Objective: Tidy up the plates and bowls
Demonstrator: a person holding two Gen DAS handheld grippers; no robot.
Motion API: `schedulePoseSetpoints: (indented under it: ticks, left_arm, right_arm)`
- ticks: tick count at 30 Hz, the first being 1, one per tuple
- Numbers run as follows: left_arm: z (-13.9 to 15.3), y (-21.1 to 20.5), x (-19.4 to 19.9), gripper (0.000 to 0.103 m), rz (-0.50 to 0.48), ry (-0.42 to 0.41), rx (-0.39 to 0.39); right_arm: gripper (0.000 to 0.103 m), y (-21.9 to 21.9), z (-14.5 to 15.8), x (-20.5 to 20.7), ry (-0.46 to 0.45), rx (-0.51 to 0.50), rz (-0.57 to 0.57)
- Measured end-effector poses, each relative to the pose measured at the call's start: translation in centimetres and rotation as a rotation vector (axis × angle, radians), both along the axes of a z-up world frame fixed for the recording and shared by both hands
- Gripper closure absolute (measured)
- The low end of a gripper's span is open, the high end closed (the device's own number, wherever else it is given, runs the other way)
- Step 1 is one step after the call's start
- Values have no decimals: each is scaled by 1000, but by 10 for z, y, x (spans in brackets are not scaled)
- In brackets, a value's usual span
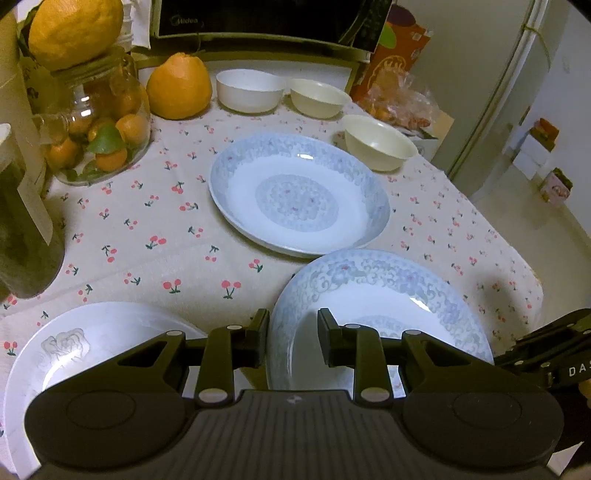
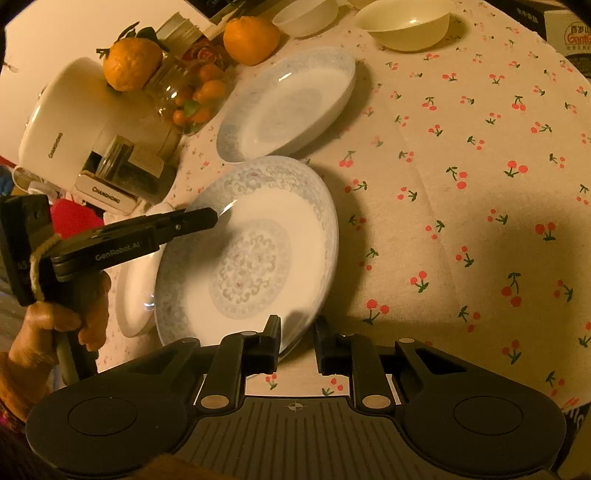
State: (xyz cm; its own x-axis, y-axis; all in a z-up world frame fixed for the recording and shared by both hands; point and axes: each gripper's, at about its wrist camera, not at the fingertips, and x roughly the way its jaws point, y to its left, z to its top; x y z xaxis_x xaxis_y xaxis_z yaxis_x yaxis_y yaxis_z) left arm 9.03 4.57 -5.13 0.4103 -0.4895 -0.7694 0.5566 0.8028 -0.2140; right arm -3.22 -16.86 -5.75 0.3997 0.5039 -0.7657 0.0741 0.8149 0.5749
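A blue-patterned deep plate (image 1: 373,295) lies nearest me, and both grippers hold it. My left gripper (image 1: 293,341) is shut on its left rim, one finger inside and one outside. In the right wrist view my right gripper (image 2: 297,345) is shut on the near rim of the same plate (image 2: 258,236), while the left gripper (image 2: 208,218) bites the opposite edge. This plate overlaps a plain white plate (image 1: 92,350). A second patterned plate (image 1: 299,195) lies flat further back. Behind it stand a white bowl (image 1: 249,90) and two cream bowls (image 1: 319,98) (image 1: 376,142).
A glass jar of small oranges (image 1: 99,122), a big orange (image 1: 179,86) and a dark jar (image 1: 26,240) crowd the left side. A microwave (image 1: 258,18) stands at the back. A white cooker (image 2: 74,110) sits left. The cherry-print tablecloth (image 2: 461,166) drops off at the right edge.
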Motion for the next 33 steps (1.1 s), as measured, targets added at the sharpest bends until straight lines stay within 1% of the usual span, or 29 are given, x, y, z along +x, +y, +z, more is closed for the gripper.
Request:
schedulePoseSetpoints:
  ticks: [6, 10, 14, 18, 20, 24, 28, 33]
  left_arm:
    - [7, 3, -1, 78, 15, -9, -24]
    - [12, 4, 1, 78, 47, -11, -54]
    - [17, 5, 7, 78, 100, -26, -74]
    - [18, 7, 17, 79, 173, -9, -121]
    - [19, 5, 21, 79, 198, -8, -128]
    - [18, 2, 30, 79, 250, -3, -144]
    - [17, 0, 40, 79, 324, -2, -172]
    - [14, -10, 48, 80, 399, -28, -156]
  right_arm:
    - [85, -6, 10, 2, -16, 19, -24]
    - [85, -10, 19, 8, -40, 17, -45]
    - [86, -16, 30, 25, -69, 15, -64]
    - [88, -24, 37, 48, -94, 12, -88]
    - [88, -27, 39, 59, -107, 4, -106]
    - [88, -32, 40, 78, -118, 1, -142]
    - [88, -37, 38, 97, -122, 3, -181]
    - [88, -41, 34, 119, -118, 2, -236]
